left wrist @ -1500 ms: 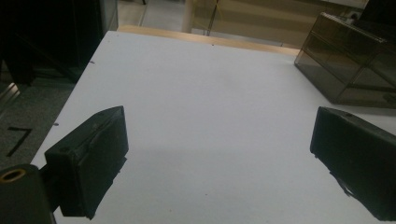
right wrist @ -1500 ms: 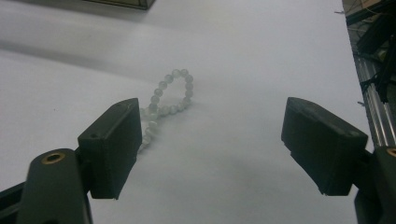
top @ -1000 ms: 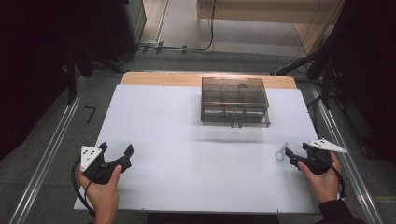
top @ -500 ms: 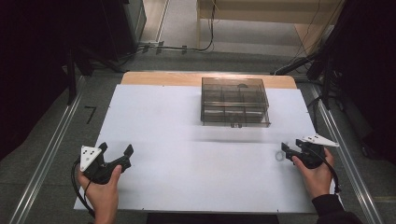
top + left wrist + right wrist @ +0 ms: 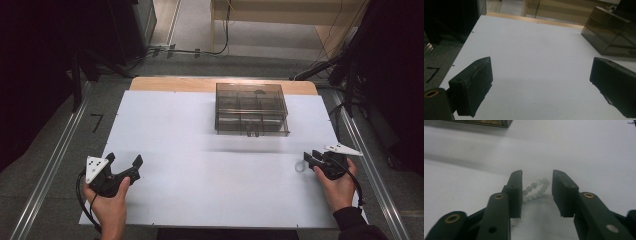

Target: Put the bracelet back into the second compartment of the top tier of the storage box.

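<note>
— Well, pictured where, the string of pale beads (image 5: 534, 185)?

— Lay curled in a small loop on the white worktop (image 5: 200, 150), near its right edge, well apart from the smoky compartment box (image 5: 251, 109) at the far side.

— And the right tool (image 5: 537, 185)?

— Held low and almost flat to the surface, jaws parted to a moderate gap. Gripped nothing; merely straddled part of the loop, with no visible pinching. Probably brought in that low because of a thing too flat to take from a steep angle.

— Left tool (image 5: 123, 159)?

— Rested near the front left corner, spread wide and empty, with bare worktop between its jaws. Pointed up the sheet toward the box. Parked clear, by the look of it, so as not to crowd the other hand.

— Box open or shut?

— Could not be told for sure. Looked lidded, with something like a small latch at the front. Dividers seen through the tinted walls; contents too dim to name.

— Next, at a guess?

— Called for a gentle squeeze on the beads, then a lift. Risked nudging the loop away, or catching a single bead and dropping the rest.
</note>
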The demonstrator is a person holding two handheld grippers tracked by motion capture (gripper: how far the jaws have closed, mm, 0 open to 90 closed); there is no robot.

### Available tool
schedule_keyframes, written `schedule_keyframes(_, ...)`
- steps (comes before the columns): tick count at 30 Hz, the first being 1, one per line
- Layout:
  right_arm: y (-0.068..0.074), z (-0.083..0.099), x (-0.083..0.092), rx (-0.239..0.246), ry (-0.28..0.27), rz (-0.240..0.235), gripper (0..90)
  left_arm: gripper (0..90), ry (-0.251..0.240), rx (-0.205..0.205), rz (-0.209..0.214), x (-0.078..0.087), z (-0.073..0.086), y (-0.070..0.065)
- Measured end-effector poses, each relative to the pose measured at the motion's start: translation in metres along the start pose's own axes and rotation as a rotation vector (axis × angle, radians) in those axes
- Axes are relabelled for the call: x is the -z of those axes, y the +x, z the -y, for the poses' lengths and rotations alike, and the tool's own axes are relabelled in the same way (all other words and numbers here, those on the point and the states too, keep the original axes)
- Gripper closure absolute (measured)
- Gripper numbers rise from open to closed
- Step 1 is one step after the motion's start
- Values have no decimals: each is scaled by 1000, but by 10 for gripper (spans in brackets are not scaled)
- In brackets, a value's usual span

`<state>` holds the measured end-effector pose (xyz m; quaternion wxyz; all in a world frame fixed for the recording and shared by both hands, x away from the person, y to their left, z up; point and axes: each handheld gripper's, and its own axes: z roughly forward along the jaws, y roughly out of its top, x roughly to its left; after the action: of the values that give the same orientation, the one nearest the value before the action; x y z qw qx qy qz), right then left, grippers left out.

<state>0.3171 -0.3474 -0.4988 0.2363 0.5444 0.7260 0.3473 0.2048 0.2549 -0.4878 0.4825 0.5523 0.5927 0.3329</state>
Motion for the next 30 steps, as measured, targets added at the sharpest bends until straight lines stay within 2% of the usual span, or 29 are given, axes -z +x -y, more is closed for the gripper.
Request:
schedule_keyframes(7,-2,0,0,-17,22,-23,781,49,2,3,-1,0,0,0)
schedule_keyframes(10,-2,0,0,-21,25,-27,825,49,3,4,0,0,0,0)
schedule_keyframes(18,-2,-1,2,-19,15,-35,830,50,0,6,2,0,0,1)
schedule_keyframes(30,1,-6,14,-5,-52,-39,831,52,9,7,0,0,0,1)
